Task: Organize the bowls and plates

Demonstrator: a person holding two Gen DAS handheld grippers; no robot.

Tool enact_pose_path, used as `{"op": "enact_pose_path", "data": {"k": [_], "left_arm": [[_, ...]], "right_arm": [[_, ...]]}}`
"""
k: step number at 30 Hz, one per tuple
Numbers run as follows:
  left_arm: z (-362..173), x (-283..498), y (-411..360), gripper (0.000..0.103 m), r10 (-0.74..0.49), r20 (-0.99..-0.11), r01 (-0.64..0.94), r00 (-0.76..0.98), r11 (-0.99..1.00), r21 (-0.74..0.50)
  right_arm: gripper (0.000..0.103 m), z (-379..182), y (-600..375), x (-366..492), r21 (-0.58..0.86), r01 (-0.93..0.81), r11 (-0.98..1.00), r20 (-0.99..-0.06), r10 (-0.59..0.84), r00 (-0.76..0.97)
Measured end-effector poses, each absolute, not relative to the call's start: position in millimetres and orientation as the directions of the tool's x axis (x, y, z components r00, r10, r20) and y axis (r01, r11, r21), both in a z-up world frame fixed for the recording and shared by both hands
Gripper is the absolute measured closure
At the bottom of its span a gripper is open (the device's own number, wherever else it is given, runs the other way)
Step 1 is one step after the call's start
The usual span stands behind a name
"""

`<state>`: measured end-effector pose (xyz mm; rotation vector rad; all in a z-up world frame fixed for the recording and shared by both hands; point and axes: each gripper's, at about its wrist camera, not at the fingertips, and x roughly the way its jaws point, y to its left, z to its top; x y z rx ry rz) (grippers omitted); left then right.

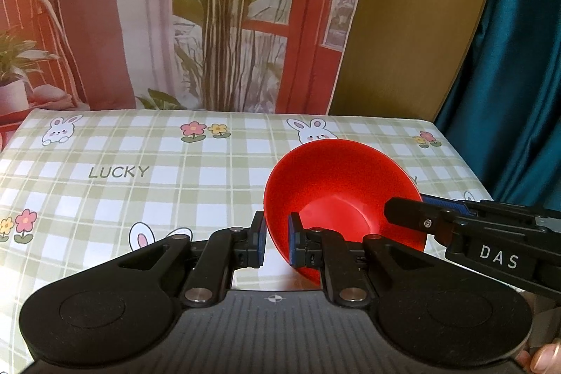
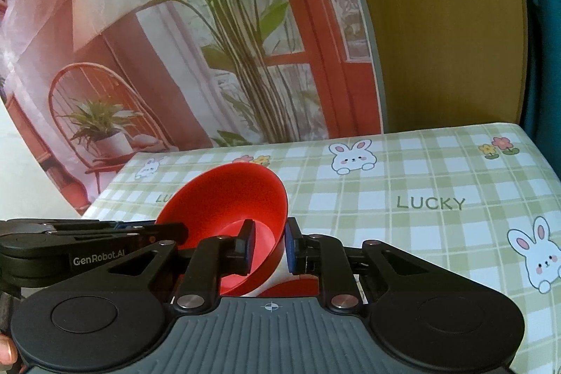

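Note:
A red bowl [image 1: 336, 195] is held tilted above the checked tablecloth [image 1: 140, 170]. My left gripper [image 1: 276, 242] straddles its near rim, one pad inside and one outside, with a small gap showing at the outer pad. My right gripper [image 2: 268, 247] straddles the opposite rim of the same bowl [image 2: 224, 198], one pad inside and one outside. Each gripper shows in the other's view, the right one [image 1: 420, 216] at the bowl's right side and the left one [image 2: 154, 232] at its left. Something red and white [image 2: 287, 286] lies under the bowl, mostly hidden.
The table carries a green plaid cloth with rabbits, flowers and the word LUCKY [image 2: 430, 204]. A printed backdrop [image 1: 210, 23] hangs behind the far edge. A teal curtain [image 1: 508, 76] hangs at the right.

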<state>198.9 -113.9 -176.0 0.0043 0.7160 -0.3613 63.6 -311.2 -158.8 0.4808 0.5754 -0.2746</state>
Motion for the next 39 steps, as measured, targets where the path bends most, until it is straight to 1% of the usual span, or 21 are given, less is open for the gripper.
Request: {"op": "enact_pose_path", "data": {"k": [3,5,14,18,22,27,39], "left_arm": [[-174.3,191.3,-114.1,0.089,-0.325,-0.641,0.329,0.695,0.937,-0.118],[-174.0,187.4,-115.0,0.089,-0.327,-0.641,0.333,0.694,0.936,-0.116],[-175.8,175.0,-123.8,0.089,-0.332,-0.651,0.356,0.682,0.929,-0.101],[-180.9,167.5,-129.4,0.089,-0.356,-0.655,0.385,0.666,0.917,-0.107],[-189.9,163.2,-135.6,0.089,-0.367,-0.673,0.401,0.642,0.909,-0.113],[-197.8,159.9,-144.5,0.089,-0.356,-0.693,0.415,0.627,0.905,-0.089],[-213.7,165.3,-153.9,0.089,-0.357,-0.729,0.435,0.584,0.896,-0.09]], "right_arm": [[0.085,-158.7,-308.1,57.0,0.36,0.377,0.853,-0.574,-0.116,0.81],[0.083,-159.4,-307.7,52.9,0.365,0.377,0.851,-0.57,-0.116,0.813],[0.083,-167.2,-308.1,29.5,0.385,0.396,0.833,-0.568,-0.124,0.814],[0.08,-173.6,-310.6,18.2,0.399,0.413,0.819,-0.568,-0.133,0.812],[0.08,-183.8,-314.9,8.0,0.417,0.428,0.802,-0.572,-0.135,0.809],[0.08,-196.3,-319.7,-1.4,0.438,0.44,0.784,-0.577,-0.13,0.806],[0.079,-213.0,-325.5,-8.0,0.451,0.454,0.768,-0.588,-0.127,0.799]]}}
